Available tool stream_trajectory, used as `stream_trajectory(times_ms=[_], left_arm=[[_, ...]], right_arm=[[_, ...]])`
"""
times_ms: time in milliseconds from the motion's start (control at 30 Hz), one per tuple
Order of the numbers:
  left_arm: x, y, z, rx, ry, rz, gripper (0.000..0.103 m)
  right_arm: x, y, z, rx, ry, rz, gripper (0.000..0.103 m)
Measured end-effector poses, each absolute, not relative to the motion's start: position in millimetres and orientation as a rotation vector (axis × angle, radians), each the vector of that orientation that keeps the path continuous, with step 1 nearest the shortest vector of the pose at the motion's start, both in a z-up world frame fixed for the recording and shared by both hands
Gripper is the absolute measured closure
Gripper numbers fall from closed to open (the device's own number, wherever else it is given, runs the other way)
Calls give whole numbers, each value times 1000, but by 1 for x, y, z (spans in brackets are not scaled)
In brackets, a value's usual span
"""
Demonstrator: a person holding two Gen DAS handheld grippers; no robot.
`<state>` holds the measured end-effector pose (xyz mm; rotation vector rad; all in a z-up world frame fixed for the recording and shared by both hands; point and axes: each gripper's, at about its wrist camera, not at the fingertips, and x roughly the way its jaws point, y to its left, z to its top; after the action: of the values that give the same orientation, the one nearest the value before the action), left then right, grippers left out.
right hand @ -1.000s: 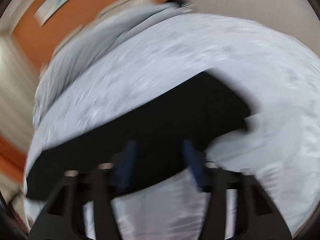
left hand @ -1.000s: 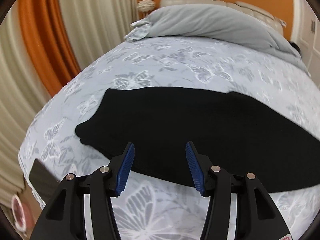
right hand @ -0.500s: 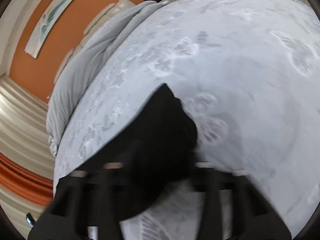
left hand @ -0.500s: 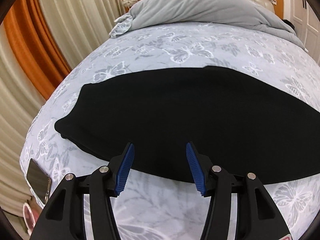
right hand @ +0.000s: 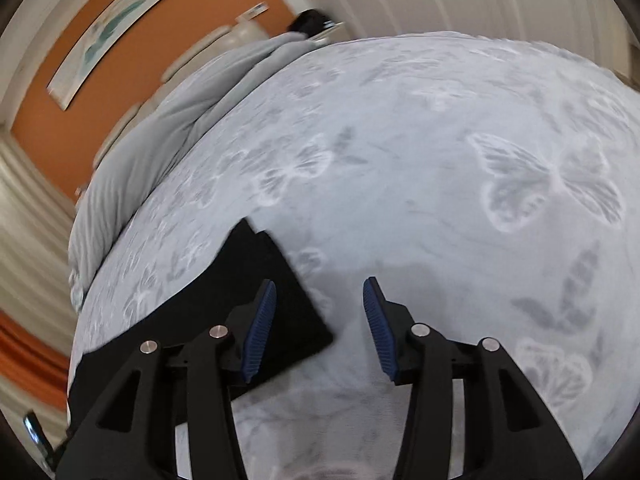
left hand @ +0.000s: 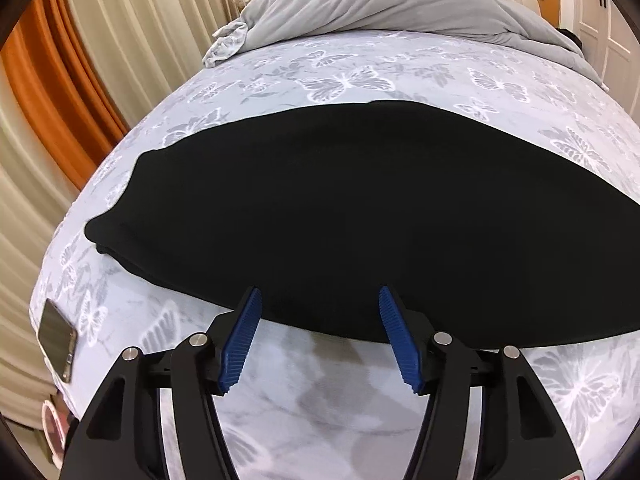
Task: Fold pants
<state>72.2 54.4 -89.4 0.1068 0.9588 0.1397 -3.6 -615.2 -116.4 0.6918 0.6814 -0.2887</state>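
Note:
Black pants (left hand: 340,216) lie flat across a bed with a butterfly-print sheet (left hand: 360,72), folded lengthwise into one long dark band. My left gripper (left hand: 320,300) hovers over the near edge of the pants; its jaws are opening and nothing is between the blue pads (left hand: 244,332). In the right wrist view, one end of the pants (right hand: 260,288) lies at the lower left. My right gripper (right hand: 320,292) is at that end's corner, its jaws opening, with the corner under the left pad (right hand: 260,328) and bare sheet (right hand: 460,200) between the pads.
A grey duvet (left hand: 380,4) is heaped at the head of the bed. A phone (left hand: 58,340) lies near the bed's left edge. Curtains (left hand: 60,80) hang on the left, and an orange wall with a picture (right hand: 112,28) stands behind the bed.
The left gripper moved closer over the pants and widened slightly. The right view swung along the pants to their end; its jaws narrowed, then widened again.

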Motion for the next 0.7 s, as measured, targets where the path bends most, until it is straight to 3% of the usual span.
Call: stream_trajectory(times_ms=[67,100,167,267,367,433,500,533,700], left_arm=[[70,47,-90,98,969,135,44],[68,44,-90,95,969,131,44],[65,37,-89,100,969,125,44],[62,33,-88,116,968,129,43],[62,34,-90,118,973,140,42],[61,34,-91,106,979,147,42],[60,35,-93,91,980,149,39],[59,35,-94,81,978,147,38],[55,30,-103,49,977,132,38]], right_arm=[[17,-601,-118,615,732,-239,59],[22,-598,-122,574,774,-222,74],[32,-580,-120,419,833,-246,83],[18,-571,-95,364,723,-245,82],[21,-596,-120,331,857,-428,82],[1,-611,-124,475,859,-433,76],[-24,-609,-114,592,781,-373,41],[-34,-601,-110,616,748,-345,37],[-10,-570,-122,699,777,-197,37]])
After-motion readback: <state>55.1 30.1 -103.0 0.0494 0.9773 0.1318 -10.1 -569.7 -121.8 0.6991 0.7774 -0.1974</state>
